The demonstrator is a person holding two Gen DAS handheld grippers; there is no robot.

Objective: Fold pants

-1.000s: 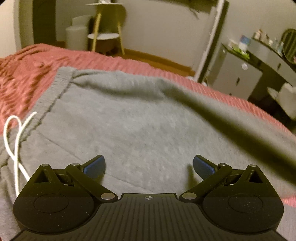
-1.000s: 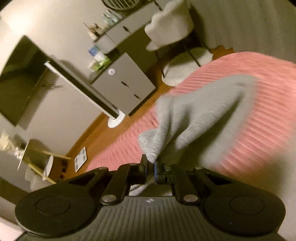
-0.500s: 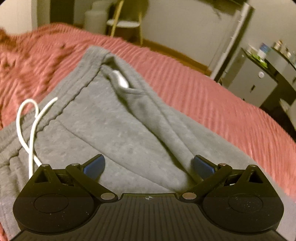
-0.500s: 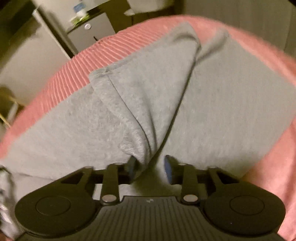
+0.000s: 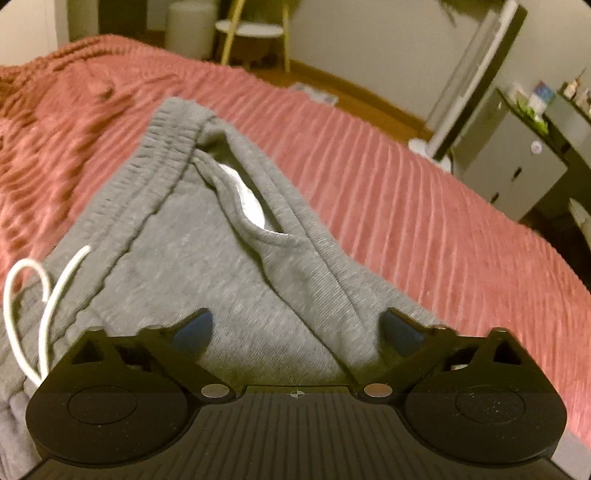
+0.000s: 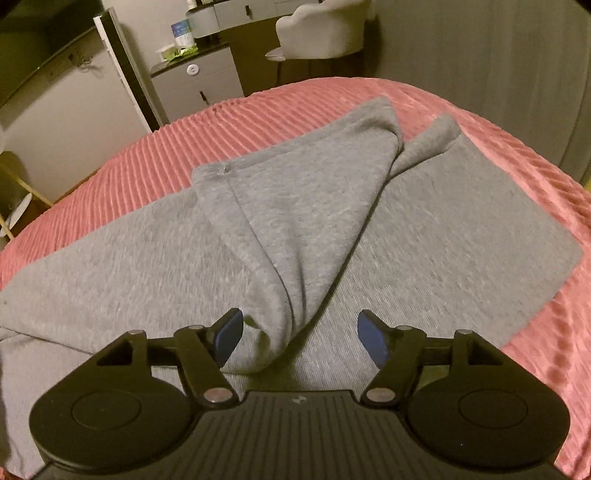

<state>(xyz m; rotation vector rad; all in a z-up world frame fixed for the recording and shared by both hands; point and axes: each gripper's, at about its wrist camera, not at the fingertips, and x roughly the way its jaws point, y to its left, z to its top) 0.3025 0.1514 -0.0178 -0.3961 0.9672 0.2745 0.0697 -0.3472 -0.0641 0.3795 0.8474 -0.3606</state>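
Right gripper (image 6: 300,334) has just been opening, a fold of pants (image 6: 295,221) loose between its jaws; left gripper (image 5: 297,332) narrows slightly, still spread over the waistband (image 5: 162,155) on the bed (image 5: 406,206).

My bed's ribbed pink bedspread (image 5: 388,192) fills the foreground under dim, yellowish light. Past it I see a wooden floor (image 5: 354,92) and plain pale walls (image 5: 369,40). A small round side table (image 5: 255,33) on slim wooden legs stands by the far wall. To the right are a grey cabinet (image 6: 201,79), a dark-topped desk, and a pale padded chair (image 6: 321,31).
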